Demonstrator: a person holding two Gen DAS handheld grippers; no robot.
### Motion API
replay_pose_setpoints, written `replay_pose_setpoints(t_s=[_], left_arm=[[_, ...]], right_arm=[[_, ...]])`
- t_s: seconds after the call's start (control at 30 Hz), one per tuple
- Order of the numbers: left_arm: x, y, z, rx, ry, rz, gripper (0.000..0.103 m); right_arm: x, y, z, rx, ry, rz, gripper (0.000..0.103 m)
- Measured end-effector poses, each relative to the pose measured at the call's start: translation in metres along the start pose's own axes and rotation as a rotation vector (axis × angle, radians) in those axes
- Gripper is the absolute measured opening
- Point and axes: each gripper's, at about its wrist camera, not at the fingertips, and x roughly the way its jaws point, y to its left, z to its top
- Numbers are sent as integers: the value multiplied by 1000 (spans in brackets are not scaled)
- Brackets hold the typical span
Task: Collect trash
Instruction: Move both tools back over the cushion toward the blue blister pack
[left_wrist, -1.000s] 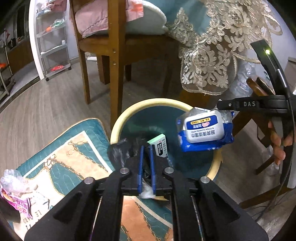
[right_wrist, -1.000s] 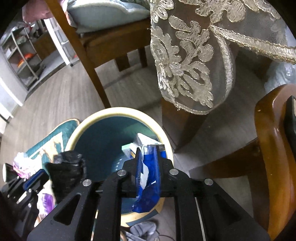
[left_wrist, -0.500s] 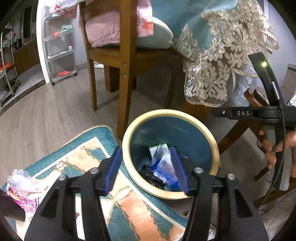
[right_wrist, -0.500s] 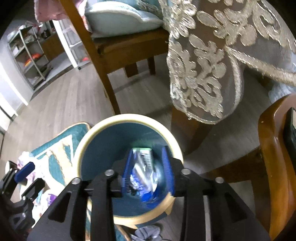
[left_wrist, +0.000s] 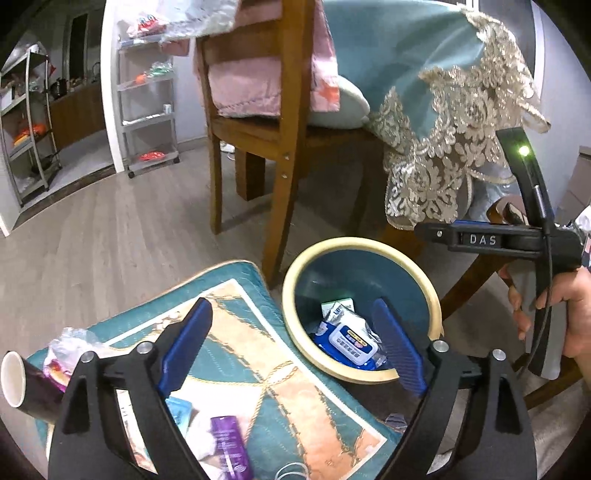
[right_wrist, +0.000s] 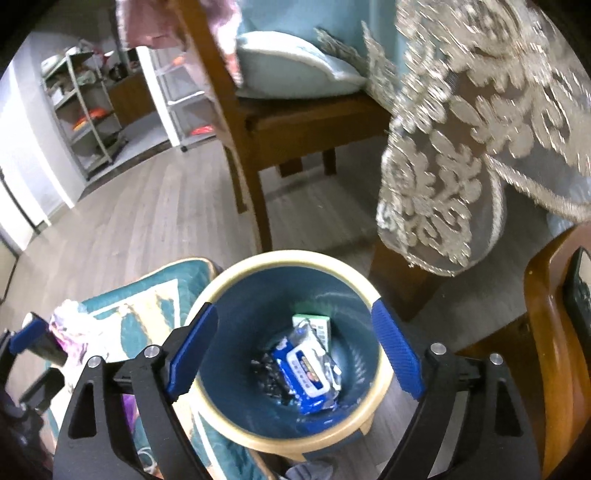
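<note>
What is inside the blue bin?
In the bin lie a blue wipes pack, a green-edged box and black crumpled stuff. Anything beneath them is hidden.

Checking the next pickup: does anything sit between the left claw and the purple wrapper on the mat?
Nothing visible does. The left claw is open above the mat, and the purple wrapper lies uncovered below its left finger, beside white crumpled paper.

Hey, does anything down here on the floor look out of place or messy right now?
Yes: litter lies on the rug beside the bin: a purple tube, a crumpled wrapper and a tipped paper cup.
</note>
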Motion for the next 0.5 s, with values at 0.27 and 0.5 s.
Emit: replay_pose_setpoints(t_s=[0.27, 0.5], left_arm=[[-43, 31, -5, -27, -39, 59, 94], [-72, 71, -17, -63, -50, 129, 94]], right_arm=[[-12, 34, -1, -62, -44, 49, 89], [-11, 75, -9, -138, -41, 86, 90]])
